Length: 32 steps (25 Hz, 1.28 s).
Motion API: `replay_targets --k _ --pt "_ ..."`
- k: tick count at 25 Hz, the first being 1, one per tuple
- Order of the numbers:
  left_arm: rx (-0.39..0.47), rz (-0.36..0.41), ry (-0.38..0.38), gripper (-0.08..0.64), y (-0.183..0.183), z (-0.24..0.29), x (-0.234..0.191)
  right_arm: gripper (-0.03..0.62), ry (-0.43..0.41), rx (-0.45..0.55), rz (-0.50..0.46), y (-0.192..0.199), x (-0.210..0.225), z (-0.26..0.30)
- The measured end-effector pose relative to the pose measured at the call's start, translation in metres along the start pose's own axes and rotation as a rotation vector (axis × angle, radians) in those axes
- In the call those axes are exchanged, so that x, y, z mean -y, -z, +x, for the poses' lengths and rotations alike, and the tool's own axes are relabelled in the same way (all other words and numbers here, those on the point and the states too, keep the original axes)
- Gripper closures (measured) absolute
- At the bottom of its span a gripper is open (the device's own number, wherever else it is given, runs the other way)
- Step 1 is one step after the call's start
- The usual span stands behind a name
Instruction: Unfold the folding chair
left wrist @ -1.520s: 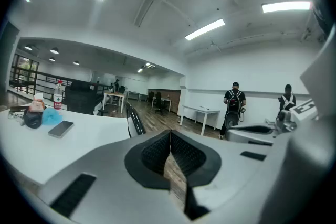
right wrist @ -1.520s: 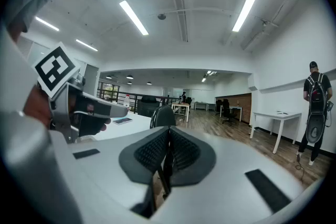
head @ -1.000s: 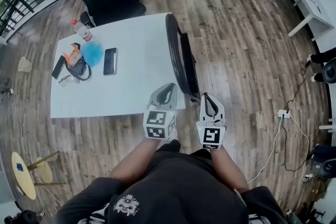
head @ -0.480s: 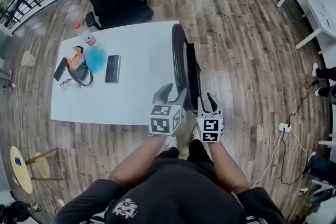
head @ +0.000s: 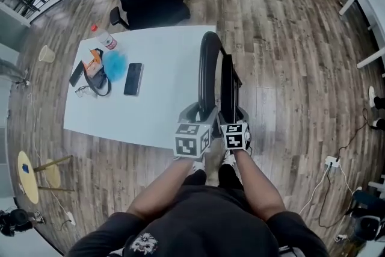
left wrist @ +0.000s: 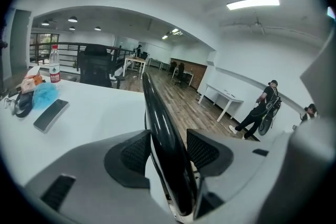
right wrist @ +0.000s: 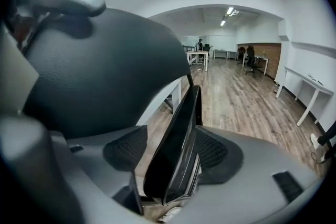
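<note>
Taking hold of the folding chair [head: 209, 63], which stands folded just beside the white table [head: 156, 99].
Left gripper [head: 198, 111] and right gripper [head: 233, 112] each straddle one half of it, jaws opening and not yet pinching. Next, I think, both must clamp and pull the halves apart.

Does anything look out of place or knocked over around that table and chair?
Nothing stands out. The black folding chair stands folded beside the white table; the clear plastic bottle is upright and the black phone lies flat, nothing spilled.
</note>
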<state>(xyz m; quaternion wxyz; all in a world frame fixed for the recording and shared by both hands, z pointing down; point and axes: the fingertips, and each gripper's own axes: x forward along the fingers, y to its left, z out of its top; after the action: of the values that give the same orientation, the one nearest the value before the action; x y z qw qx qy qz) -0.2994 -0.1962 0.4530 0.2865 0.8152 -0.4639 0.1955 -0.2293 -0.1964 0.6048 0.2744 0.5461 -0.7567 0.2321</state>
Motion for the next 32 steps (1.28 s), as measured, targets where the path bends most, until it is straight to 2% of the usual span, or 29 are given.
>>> replay_targets --k 7,11,16,23,27,32 --pt "-0.028 -0.024 -0.069 0.359 0.011 0.016 -0.006 0.296 -0.025 -0.135 -0.021 0.025 -0.001 0.035" --pt "-0.053 -0.040 -0.067 0.360 0.021 0.022 -0.003 0.298 -0.034 -0.185 -0.013 0.036 0.000 0.045" --pt "-0.046 -0.059 -0.101 0.433 0.029 0.028 0.000 0.299 -0.052 -0.189 -0.024 0.037 0.000 0.048" --pt "-0.042 -0.066 -0.163 0.466 0.029 0.028 -0.003 0.316 -0.071 -0.196 0.001 0.037 0.002 0.048" --pt "-0.065 0.017 -0.188 0.468 0.028 0.029 -0.001 0.316 -0.082 -0.193 -0.008 0.035 0.006 0.047" --pt "-0.070 0.030 -0.158 0.466 0.030 0.028 -0.001 0.316 -0.095 -0.179 -0.001 0.038 0.011 0.044"
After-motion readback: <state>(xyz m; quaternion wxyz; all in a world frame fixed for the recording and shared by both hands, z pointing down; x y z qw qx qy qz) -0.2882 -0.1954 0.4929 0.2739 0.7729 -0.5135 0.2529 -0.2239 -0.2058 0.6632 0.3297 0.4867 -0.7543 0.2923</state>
